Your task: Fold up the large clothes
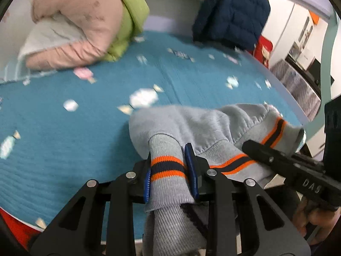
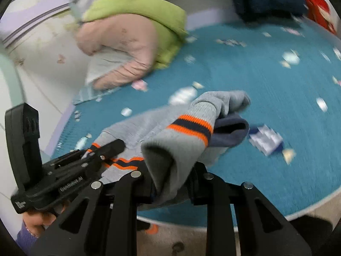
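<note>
So rn both grippers have the grey sweatshirt [image 1: 191,125] at the near edge of the bed, on the teal candy-print bedspread [image 1: 85,128]. Left gripper [image 1: 170,170] is clamped on a ribbed cuff w/ orange and navy stripes [image 1: 167,167], blue pads pinching it from both sides, and the rest of that cuff hangs down between the linkage arms. Right gripper [image 2: 170,183] is closed on another striped rib section [image 2: 189,128]; fabric bunches over the fingers so can't see the pads themselves, but the cloth is clearly pinched in there. The two grippers sit right next to each other, each showing up in the other's cam.

Imo this is the early bit: garment picked up by cuffs/hem and still crumpled, no neat fold visible yet. Most of the body lies heaped on the bedspread just ahead.

Next move prob needs the grippers spread apart to pull the fabric taut, then lay it flat on the open teal area before any fold. Watch the grip, ribbing is stretchy and could slip.

Other stuff: pink and green padded jackets [image 1: 85,21] piled at the far left, navy and yellow puffer jacket [image 1: 232,10] at the back right, both well apart from the sweatshirt.
</note>
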`<state>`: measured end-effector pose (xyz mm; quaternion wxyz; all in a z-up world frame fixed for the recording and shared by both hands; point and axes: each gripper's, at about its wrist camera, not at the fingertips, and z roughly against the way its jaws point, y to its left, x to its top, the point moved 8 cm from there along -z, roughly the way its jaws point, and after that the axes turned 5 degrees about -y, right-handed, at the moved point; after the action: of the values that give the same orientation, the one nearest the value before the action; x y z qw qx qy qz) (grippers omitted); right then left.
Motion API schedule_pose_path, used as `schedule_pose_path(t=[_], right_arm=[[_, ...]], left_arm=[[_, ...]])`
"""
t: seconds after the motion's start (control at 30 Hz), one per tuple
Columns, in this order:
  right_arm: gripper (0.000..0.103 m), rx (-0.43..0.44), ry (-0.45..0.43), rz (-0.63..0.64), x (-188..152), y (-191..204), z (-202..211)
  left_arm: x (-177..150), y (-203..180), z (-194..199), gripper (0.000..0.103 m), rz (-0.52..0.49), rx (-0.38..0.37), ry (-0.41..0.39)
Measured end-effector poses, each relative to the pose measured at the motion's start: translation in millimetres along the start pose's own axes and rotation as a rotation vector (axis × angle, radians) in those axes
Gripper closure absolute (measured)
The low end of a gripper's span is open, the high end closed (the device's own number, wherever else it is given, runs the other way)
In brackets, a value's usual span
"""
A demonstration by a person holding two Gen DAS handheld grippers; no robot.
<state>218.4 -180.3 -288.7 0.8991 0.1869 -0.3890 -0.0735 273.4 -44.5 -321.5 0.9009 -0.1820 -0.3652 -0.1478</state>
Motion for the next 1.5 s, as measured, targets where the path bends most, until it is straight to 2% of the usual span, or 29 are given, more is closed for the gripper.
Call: schedule_pose_path(t=[0.17,0.33,0.47,0.53,0.6,0.63,0.67,0.73,0.83,0.87,0.9,0.93,0.97,1.03,1.1,1.13,1.23,1.27,1.33,1.4,1.5], right_arm=[[0.083,0.114,-0.025,0.123,46,85,-51],[0.083,0.241,-0.060,0.235,83,185,-120],[0.083,0.329,-0.082,0.276,93,265,-191],[0.083,0.350,-0.065,0.264,88,288,-222],[0.083,0.355,-0.023,0.254,69,303,-253],[0.083,0.355,0.026,0.232,53,307,-272],[0.083,0.357,0.067,0.206,40,306,-284],[0.083,0.335,0.196,0.158,-7,301,-319],[0.081,0.264,0.311,0.184,-66,287,-339],[0.074,0.235,0.332,0.164,-84,277,-343],[0.069,0.225,0.341,0.137,-92,268,-344],[0.056,0.210,0.340,0.099,-97,259,-345],[0.052,0.215,0.347,0.053,-99,252,-347],[0.052,0.220,0.365,0.035,-99,250,-346],[0.052,0.206,0.390,0.048,-96,250,-344],[0.050,0.200,0.405,0.049,-95,249,-342],[0.050,0.192,0.422,0.035,-93,233,-323],[0.050,0.197,0.432,0.031,-90,232,-316],[0.050,0.239,0.440,0.030,-84,225,-292],[0.049,0.246,0.412,0.057,-73,219,-262],[0.043,0.221,0.335,0.140,-46,208,-204]], left_arm=[[41,78,35,0.076,0.054,0.078,-0.089],[79,189,73,0.076,0.108,0.203,-0.183],[98,282,93,0.076,0.111,0.341,-0.240],[98,322,98,0.076,0.131,0.368,-0.264],[86,361,97,0.076,0.140,0.395,-0.272],[75,375,94,0.076,0.142,0.404,-0.263],[56,395,85,0.077,0.157,0.421,-0.230],[16,418,67,0.077,0.184,0.440,-0.142],[-44,429,41,0.076,0.199,0.445,-0.027],[-56,433,37,0.074,0.204,0.454,-0.001],[-66,435,37,0.072,0.214,0.457,-0.006],[-71,436,42,0.071,0.238,0.440,-0.052],[-75,437,45,0.070,0.266,0.430,-0.060],[-77,440,49,0.062,0.313,0.442,-0.054],[-77,443,54,0.038,0.339,0.485,-0.041],[-76,441,57,0.034,0.347,0.495,-0.033],[-79,431,66,0.028,0.339,0.548,0.022],[-80,426,70,0.025,0.333,0.586,0.054],[-78,410,82,0.025,0.327,0.625,0.106],[-72,390,99,0.015,0.314,0.647,0.100],[-48,341,131,0.010,0.280,0.668,0.043]])
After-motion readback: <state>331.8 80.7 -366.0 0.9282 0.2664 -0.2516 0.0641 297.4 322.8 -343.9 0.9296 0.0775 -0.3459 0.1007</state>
